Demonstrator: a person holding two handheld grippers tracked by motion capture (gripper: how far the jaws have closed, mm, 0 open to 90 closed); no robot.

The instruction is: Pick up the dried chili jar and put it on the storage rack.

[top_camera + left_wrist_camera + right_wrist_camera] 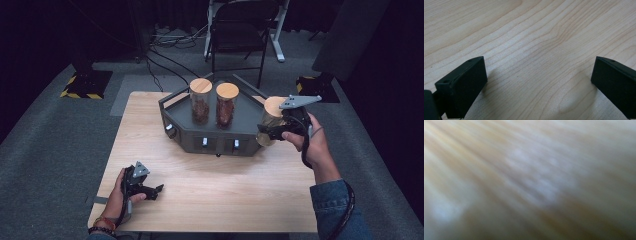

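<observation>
- High view: right tongs (272, 131) clasp a glass jar (270, 125) with a wooden lid (274, 106), tilted, at the right edge of the dark tray (172, 107). Two like jars (201, 100) stand upright on the tray. Left tongs (156, 190) rest low on the table (215, 195), well apart.
- Left gripper view: tongs (539, 82) spread wide over bare wood, holding nothing.
- Right gripper view: blurred pale surface, close against the lens.
- Handling, judged: the jar is rigid, smooth, breakable, and likely light; grip mid-body, not the lid.
</observation>
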